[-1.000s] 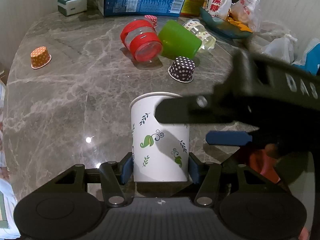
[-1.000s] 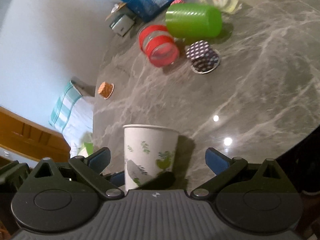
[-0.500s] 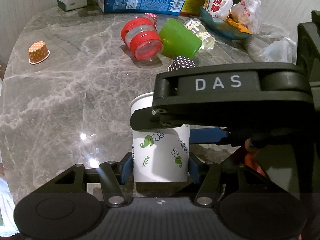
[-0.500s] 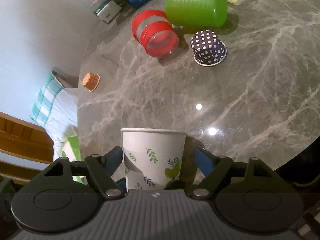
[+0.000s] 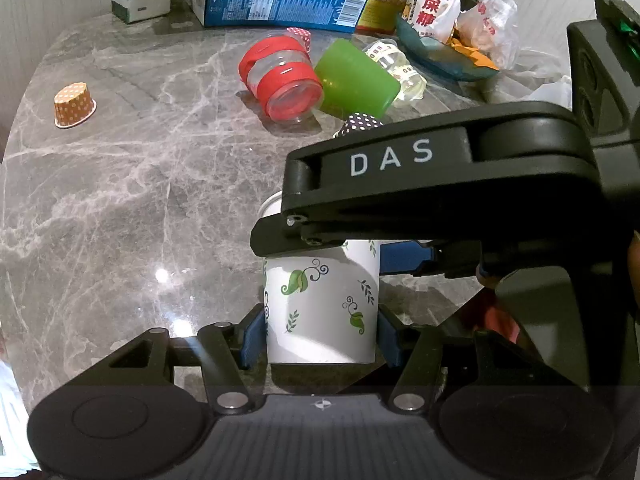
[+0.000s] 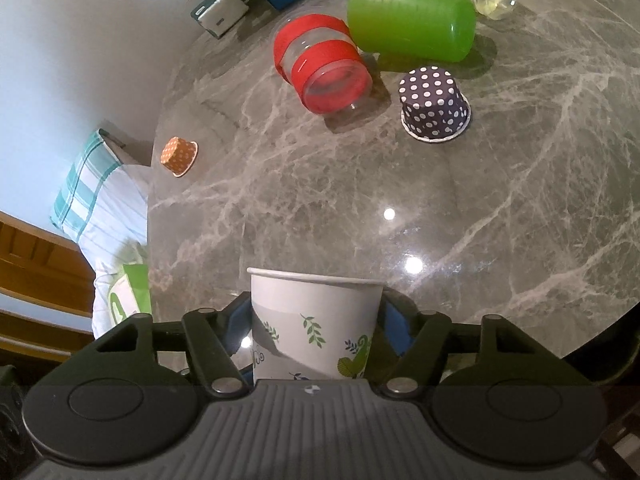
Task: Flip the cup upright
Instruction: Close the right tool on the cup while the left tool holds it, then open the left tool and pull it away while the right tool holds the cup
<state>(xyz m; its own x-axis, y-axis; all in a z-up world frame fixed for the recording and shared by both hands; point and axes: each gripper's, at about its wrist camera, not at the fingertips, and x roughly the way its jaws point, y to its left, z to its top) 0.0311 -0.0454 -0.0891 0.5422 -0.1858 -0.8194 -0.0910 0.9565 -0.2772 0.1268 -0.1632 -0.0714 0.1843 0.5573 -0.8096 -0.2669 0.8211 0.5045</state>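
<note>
Even, moderately bright indoor light from overhead; small white glare spots sit on the glossy marble table [image 5: 120,184] at lower left and [image 6: 480,184] at centre right. Fisheye distortion bends the edges and corners go black. The plaid cloth [image 6: 92,184] at left is slightly blurred.

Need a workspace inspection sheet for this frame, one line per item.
Surface: grey marble table, glossy.
Job's things: leaf-print paper cup upright, rim up.
Clutter: red-banded jar and green cup on their sides; dotted purple cup and orange cup inverted; boxes, bags behind.
Grippers: left claw and right claw both shut on the cup.
Cables: nothing seen.
Surroundings: striped cloth, wooden furniture.
</note>
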